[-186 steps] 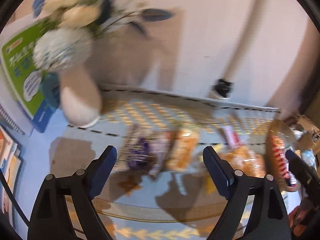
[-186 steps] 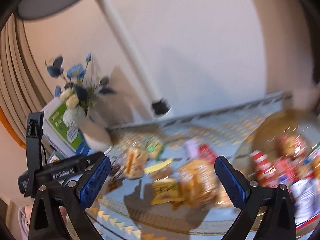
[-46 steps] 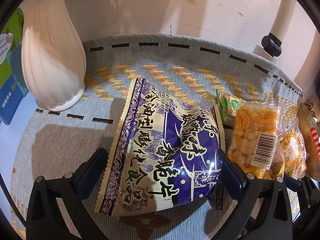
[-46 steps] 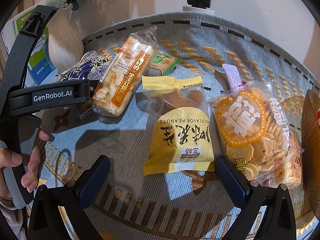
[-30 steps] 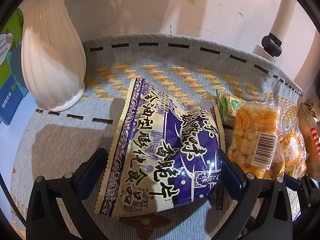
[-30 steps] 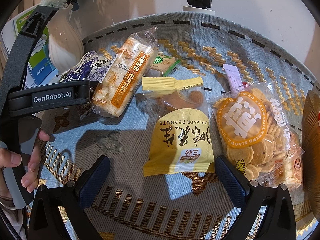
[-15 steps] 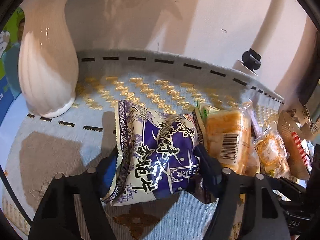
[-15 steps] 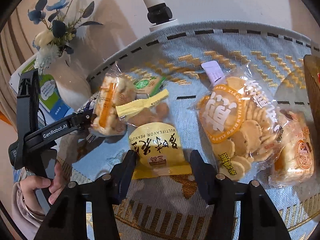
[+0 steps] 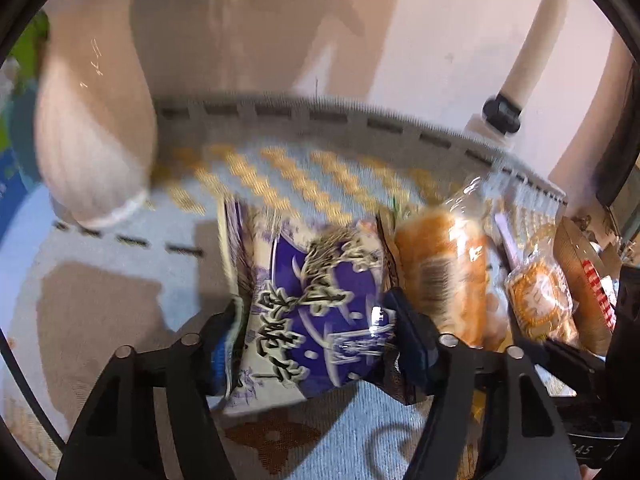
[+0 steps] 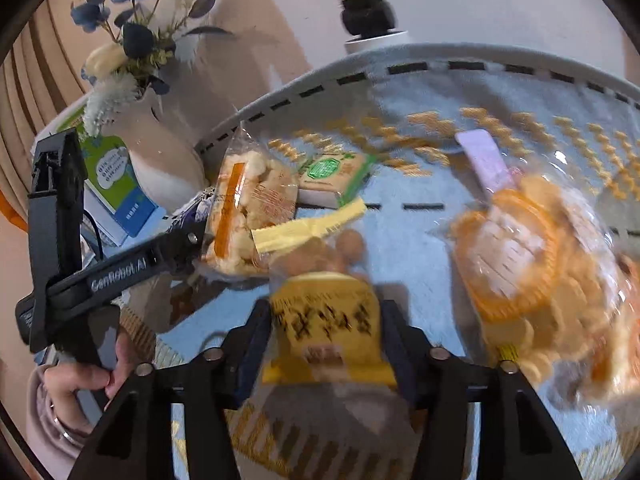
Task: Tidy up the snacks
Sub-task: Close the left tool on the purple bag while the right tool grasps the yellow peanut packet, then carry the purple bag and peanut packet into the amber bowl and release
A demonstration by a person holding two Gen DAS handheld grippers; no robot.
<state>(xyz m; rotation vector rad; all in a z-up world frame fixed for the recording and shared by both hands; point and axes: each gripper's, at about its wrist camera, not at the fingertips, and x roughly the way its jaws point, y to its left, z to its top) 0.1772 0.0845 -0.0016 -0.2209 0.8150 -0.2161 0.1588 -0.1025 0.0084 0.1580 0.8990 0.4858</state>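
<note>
Our left gripper pinches a glossy purple-and-cream snack bag, crumpled between its pads, above the woven blue tablecloth (gold zigzags). Our right gripper grasps a yellow peanut packet, jaws easing slightly apart. Beside it lies a clear round-cracker bag.
</note>
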